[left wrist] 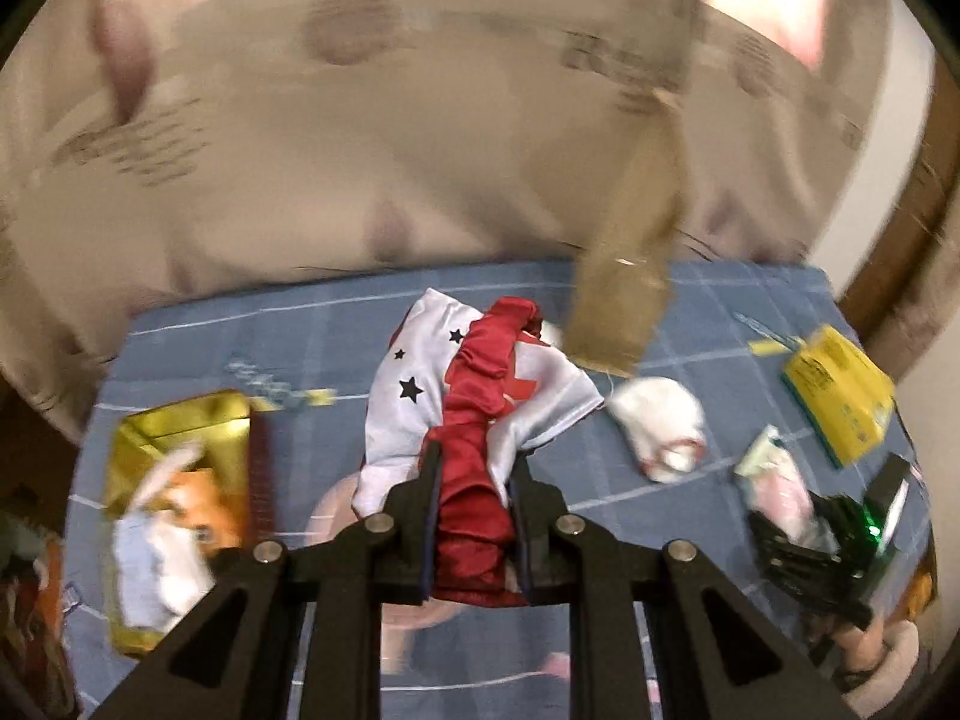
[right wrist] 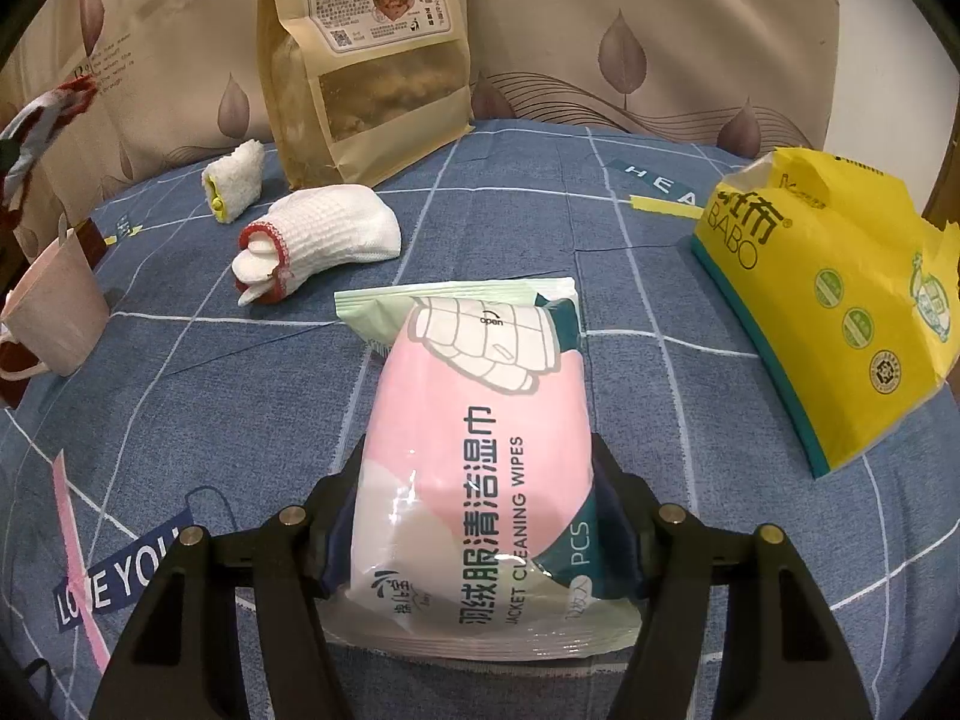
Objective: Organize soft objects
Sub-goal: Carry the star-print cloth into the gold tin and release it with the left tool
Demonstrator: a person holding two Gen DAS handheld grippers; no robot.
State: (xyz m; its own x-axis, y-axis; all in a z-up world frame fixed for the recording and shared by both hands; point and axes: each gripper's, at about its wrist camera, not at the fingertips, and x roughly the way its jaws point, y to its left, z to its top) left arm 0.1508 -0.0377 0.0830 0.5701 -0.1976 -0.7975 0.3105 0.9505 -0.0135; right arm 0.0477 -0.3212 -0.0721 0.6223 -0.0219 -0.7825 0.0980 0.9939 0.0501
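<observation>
My left gripper [left wrist: 477, 456] is shut on a bunched red and white cloth with black stars [left wrist: 414, 396], which it holds up in the air over the blue checked tablecloth [left wrist: 252, 354]. That cloth shows again at the left edge of the right wrist view [right wrist: 48, 114]. My right gripper [right wrist: 480, 450] is shut on a pink pack of cleaning wipes [right wrist: 480, 396], which lies flat on the cloth. It appears at lower right in the left wrist view [left wrist: 840, 516]. A white knitted glove with a red cuff [right wrist: 324, 240] and a small rolled white towel [right wrist: 234, 186] lie beyond the pack.
A tall brown paper food bag [right wrist: 366, 60] stands at the back against the leaf-patterned curtain. A yellow tissue pack [right wrist: 840, 312] lies at the right and a pink mug [right wrist: 54, 312] stands at the left. A gold box [left wrist: 174, 498] with soft items sits at the left.
</observation>
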